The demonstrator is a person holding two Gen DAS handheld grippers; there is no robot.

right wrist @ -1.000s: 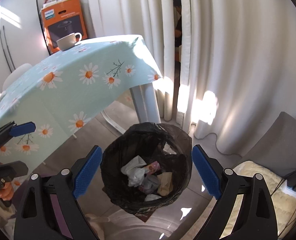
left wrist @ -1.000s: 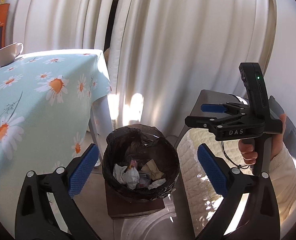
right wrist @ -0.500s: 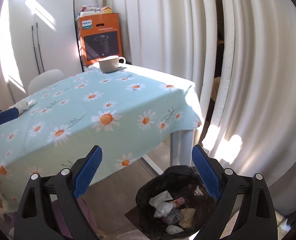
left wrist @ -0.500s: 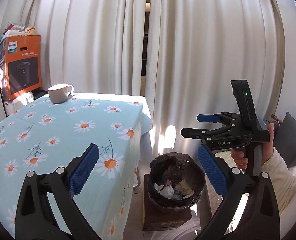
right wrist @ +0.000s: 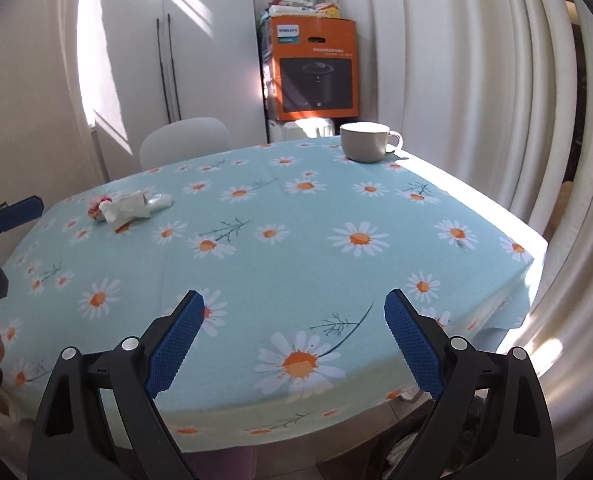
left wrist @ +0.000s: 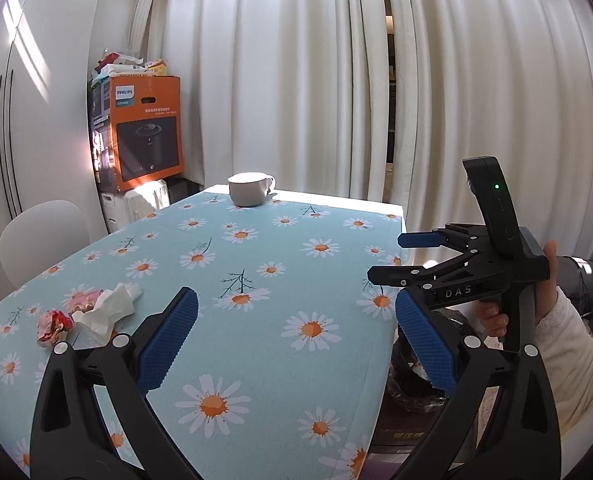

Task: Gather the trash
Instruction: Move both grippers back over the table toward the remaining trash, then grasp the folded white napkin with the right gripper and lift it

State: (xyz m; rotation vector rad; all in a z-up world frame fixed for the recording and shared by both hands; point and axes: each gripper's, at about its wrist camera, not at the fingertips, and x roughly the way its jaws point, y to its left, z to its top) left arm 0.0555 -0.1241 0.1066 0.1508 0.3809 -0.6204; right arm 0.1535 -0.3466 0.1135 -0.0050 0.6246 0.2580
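White tissue [left wrist: 110,305] plus red wrapper [left wrist: 53,325] near table [left wrist: 280,280] left edge. Left gripper [left wrist: 296,344] and right gripper [right wrist: 294,344] wide, empty, hovering ready for pickup; bin [left wrist: 416,380] below right edge.

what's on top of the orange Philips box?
A loose pile of packets and bags sits on the orange Philips box, white, red and yellow wrappers by the look of it. What they are is too small to tell, and anything behind the pile is hidden.
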